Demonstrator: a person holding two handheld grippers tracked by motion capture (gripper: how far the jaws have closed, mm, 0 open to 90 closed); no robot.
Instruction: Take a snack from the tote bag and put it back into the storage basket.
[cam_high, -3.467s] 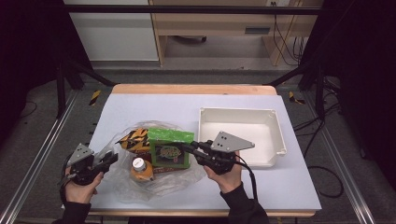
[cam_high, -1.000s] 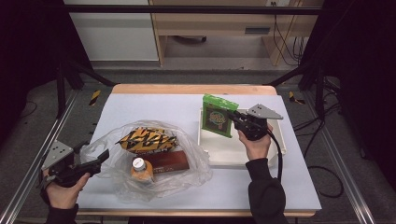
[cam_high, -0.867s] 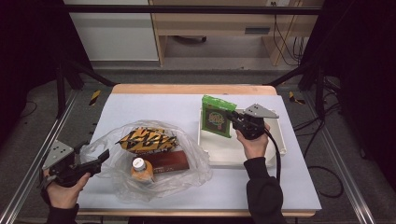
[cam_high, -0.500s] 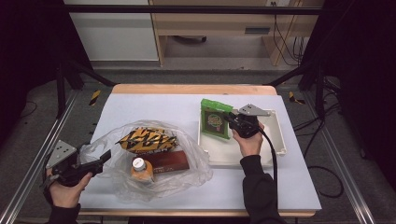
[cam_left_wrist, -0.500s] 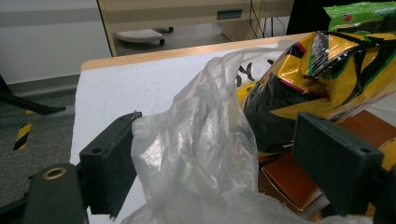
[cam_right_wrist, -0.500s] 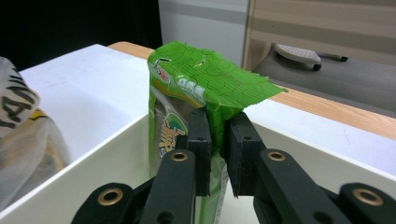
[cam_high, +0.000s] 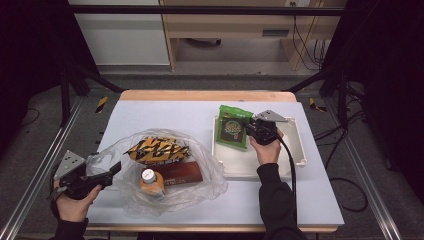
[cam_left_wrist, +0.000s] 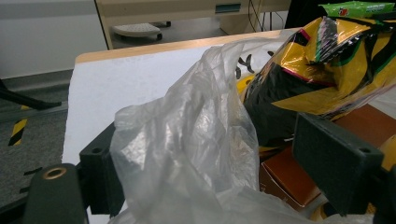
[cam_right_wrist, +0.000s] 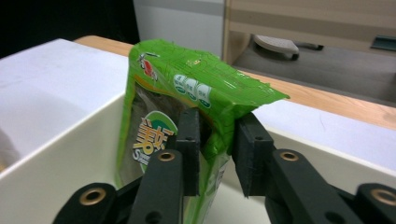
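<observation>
At about eight o'clock on the table (cam_high: 150, 112), the left gripper (cam_high: 112, 170) sits low in the person's left hand (cam_high: 72, 202), its jaws pointing toward three o'clock at the edge of the clear plastic bag (cam_high: 200, 187). In the left gripper view the jaws stand wide apart with a bunched fold of the bag's film (cam_left_wrist: 196, 140) lying between them; whether they press on it I cannot tell. Inside the bag, a yellow-and-black snack packet (cam_high: 156, 150) lies at its twelve o'clock side, a brown box (cam_high: 180, 173) just below that, and a small bottle with a white cap (cam_high: 148, 180) stands at the six o'clock side, touching the box.

Right of the bag, near three o'clock on the table, sits the white tray (cam_high: 300, 150). The green packet (cam_high: 231, 127) stands over the tray's nine o'clock wall, leaning on its far left corner. The right gripper (cam_high: 250, 131), held in the person's right hand (cam_high: 266, 147), points toward nine o'clock and pinches the packet's right edge. The right gripper view shows the jaws closed down on the packet's (cam_right_wrist: 187, 93) crimped side seam, with the lower part of the packet inside the tray (cam_right_wrist: 60, 154).
</observation>
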